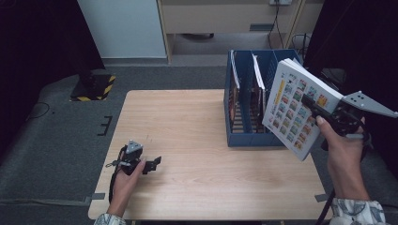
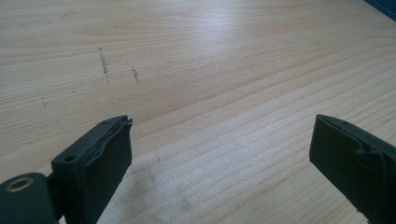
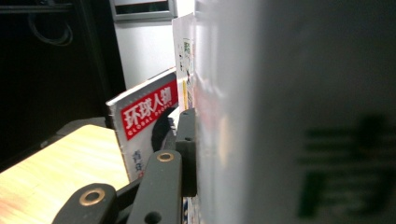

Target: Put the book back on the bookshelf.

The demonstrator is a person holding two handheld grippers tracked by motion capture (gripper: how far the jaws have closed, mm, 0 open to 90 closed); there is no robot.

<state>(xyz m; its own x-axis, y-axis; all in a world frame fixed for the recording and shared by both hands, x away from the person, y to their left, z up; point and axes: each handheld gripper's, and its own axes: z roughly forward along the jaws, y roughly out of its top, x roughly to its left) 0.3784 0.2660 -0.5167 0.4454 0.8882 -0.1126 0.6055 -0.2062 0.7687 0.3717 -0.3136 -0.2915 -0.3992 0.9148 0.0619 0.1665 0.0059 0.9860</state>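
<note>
Right gripper (image 1: 313,107) pinches book (image 1: 295,105), held tilted beside blue file rack (image 1: 241,136). Left gripper (image 1: 152,164) spread, empty, on table (image 1: 187,122). Next move likely: upright book, slot into rack compartment.

My left gripper (image 1: 155,162) rests low with its jaws spread wide, nothing between them. My right gripper (image 1: 313,106) is raised, jaws clamped, my right hand (image 1: 341,145) wrapped around its body.

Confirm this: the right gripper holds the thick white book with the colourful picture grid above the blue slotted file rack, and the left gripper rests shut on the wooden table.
Not shut. The left gripper rests on the light wooden table with its jaws wide apart and nothing between them, as the left gripper view shows. The rest stands: the right gripper holds the thick white book with the colourful picture grid above the blue slotted file rack.
</note>
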